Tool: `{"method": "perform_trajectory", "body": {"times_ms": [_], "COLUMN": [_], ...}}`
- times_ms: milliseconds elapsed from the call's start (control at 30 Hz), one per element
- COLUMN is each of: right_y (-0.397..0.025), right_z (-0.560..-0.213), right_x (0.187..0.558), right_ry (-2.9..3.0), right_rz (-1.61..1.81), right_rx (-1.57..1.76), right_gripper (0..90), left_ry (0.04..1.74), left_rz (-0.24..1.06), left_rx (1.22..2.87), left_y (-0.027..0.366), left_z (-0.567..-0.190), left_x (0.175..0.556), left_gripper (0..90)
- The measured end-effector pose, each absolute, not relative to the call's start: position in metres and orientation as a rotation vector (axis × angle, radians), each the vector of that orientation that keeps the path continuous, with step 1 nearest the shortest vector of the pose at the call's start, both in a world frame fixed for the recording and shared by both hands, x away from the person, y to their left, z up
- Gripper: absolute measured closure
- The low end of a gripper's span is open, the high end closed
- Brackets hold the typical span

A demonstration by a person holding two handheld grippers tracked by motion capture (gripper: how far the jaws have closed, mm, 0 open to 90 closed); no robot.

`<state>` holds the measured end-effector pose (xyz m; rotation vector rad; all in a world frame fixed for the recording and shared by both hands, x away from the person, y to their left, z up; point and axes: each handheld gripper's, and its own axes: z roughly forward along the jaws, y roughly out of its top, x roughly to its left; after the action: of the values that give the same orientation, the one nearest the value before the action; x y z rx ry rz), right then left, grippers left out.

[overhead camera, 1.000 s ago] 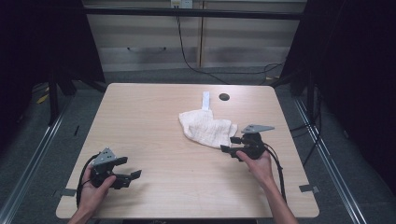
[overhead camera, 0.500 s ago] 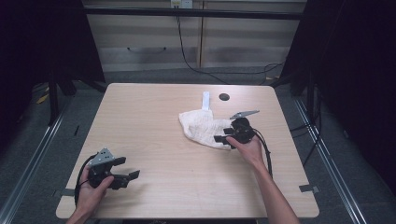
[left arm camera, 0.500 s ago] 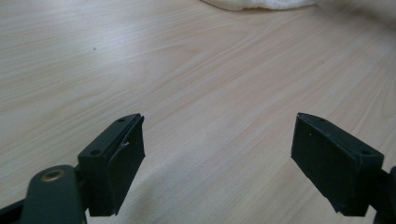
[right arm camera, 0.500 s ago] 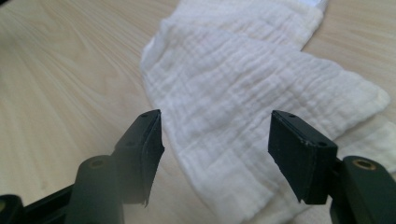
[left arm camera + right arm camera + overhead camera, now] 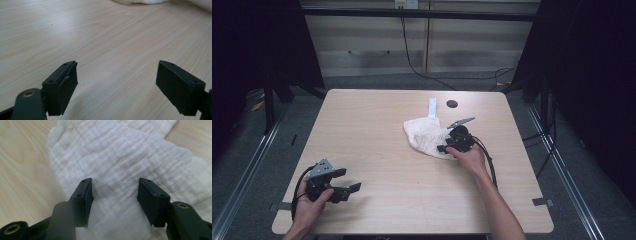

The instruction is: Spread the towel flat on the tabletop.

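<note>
White muslin cloth [image 5: 428, 137] crumpled right of frame centre | right gripper [image 5: 113, 202] spread over its edge, ready to pinch | left gripper [image 5: 343, 182] spread, idle lower left on wooden table [image 5: 377, 125]

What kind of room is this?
Probably a lab or recording studio, not a home: a bare wooden table ringed by black curtains, a cable along the floor, and a person working a white cloth with handheld grippers.

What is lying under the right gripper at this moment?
The white cloth lies under the right gripper, whose jaws stand open over it. The table beneath the cloth is covered there.
</note>
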<state>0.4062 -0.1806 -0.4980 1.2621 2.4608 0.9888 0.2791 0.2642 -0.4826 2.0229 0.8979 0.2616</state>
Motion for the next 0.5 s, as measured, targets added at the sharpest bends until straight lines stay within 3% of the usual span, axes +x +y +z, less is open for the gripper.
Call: {"method": "perform_trajectory", "body": {"times_ms": [33, 100, 200, 500], "right_y": [-0.18, -0.179, -0.183, -0.182], "right_z": [-0.497, -0.497, -0.497, -0.498], "right_x": [0.405, 0.404, 0.402, 0.393], "right_ry": [2.457, 2.458, 2.459, 2.49], "right_rz": [0.948, 0.935, 0.963, 1.004], "right_rx": [1.233, 1.228, 1.249, 1.248], "right_gripper": [56.7, 60.8, 83.0, 86.3], "left_ry": [0.898, 0.902, 0.906, 0.905], "left_rz": [0.261, 0.262, 0.26, 0.259], "left_rx": [2.025, 2.024, 2.022, 2.025], "left_y": [0.265, 0.265, 0.265, 0.265], "left_z": [-0.483, -0.483, -0.483, -0.483], "left_x": [0.279, 0.28, 0.28, 0.279], "left_gripper": [17.2, 17.1, 17.1, 17.4]}}
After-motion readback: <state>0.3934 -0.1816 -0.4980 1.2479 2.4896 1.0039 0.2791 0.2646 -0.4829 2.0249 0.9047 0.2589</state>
